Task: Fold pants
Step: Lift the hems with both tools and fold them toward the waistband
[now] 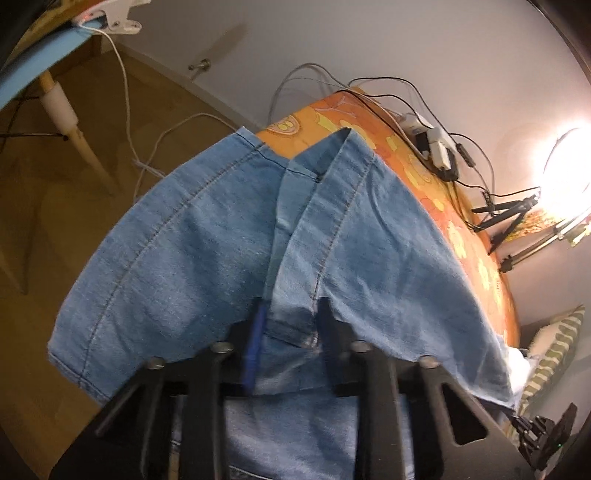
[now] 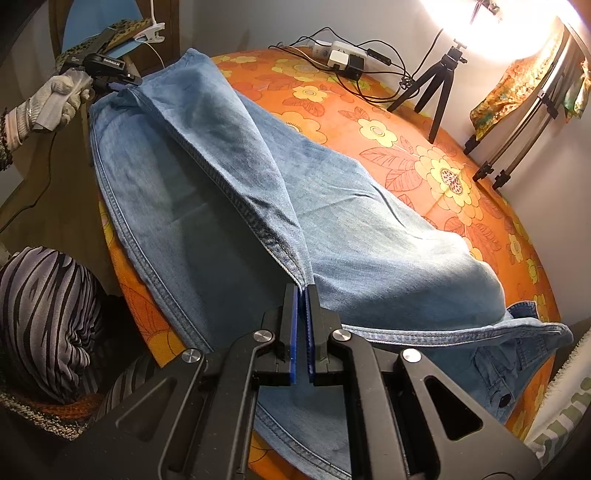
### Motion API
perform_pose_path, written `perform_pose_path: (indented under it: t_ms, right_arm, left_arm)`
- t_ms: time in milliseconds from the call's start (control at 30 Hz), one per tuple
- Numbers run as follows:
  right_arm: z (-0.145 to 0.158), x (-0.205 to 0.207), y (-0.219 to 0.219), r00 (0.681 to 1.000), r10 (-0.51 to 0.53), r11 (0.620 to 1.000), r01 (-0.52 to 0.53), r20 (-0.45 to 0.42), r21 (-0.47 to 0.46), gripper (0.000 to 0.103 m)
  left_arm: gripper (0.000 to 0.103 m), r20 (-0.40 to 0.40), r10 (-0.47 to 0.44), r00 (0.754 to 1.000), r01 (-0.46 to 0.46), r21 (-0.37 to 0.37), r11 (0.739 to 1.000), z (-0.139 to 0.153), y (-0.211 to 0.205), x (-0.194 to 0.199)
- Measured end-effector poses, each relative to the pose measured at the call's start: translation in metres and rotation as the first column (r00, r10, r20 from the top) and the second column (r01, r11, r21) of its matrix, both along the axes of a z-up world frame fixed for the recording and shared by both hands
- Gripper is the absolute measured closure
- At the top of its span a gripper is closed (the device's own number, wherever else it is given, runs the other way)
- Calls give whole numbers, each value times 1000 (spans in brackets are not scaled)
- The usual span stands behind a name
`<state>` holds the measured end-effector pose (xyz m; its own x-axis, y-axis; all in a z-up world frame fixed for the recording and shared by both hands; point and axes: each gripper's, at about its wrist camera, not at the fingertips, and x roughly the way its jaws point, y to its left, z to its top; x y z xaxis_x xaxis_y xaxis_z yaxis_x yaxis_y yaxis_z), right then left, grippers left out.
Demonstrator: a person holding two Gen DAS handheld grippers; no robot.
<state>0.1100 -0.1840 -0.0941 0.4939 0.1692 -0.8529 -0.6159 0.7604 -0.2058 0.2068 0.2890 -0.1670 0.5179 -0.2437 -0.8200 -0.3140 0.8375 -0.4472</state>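
Light blue denim pants [image 2: 369, 229] lie lengthwise across a round table under an orange flowered cloth [image 2: 406, 155]. My right gripper [image 2: 303, 291] is shut on the inner seam near the crotch, pulling up a ridge of cloth. At the far leg end a gloved hand [image 2: 62, 96] holds my left gripper [image 2: 114, 86]. In the left wrist view the left gripper [image 1: 291, 317] is shut on a folded hem of the pants [image 1: 184, 240], and the leg ends hang over the table's edge [image 1: 472, 236]. The waistband with a button lies at the lower right of the right wrist view.
A power strip with plugs and cables [image 2: 343, 55] and a small black tripod [image 2: 439, 85] stand at the table's far side under a bright lamp [image 2: 498, 22]. A blue-seated chair [image 1: 33, 74] stands on the wooden floor. A person's striped clothing [image 2: 44, 306] is at the near left.
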Motion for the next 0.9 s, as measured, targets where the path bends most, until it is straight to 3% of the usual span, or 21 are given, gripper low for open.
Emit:
perform_pose_path:
  t_ms: [267,467,667,800,900]
  right_arm:
    - [7,1,0,999,-16,1000,16,35,5,99]
    - [20,-9,-4,998,-25,999,24,57,25,99]
    - [7,-28,-10,998,31,999,-31,-47,-18,98]
    - [-5,-25,0,990,84,994,-91,-111,-63,85]
    - [22,-7,11,977,145,987,-134,-156,84,83]
  left_arm:
    - [94,125,-35,991,33,16,999,45,-8,-21]
    - [94,205,-73,976,56,85,995,81,-4,-58]
    - [95,107,-104,989,91,117,989,46,-4,-87]
    - [95,92,-96,991,87,94,992,31,-6,-94]
    - [95,84,-110,990,100,114,988,27,-11,-98]
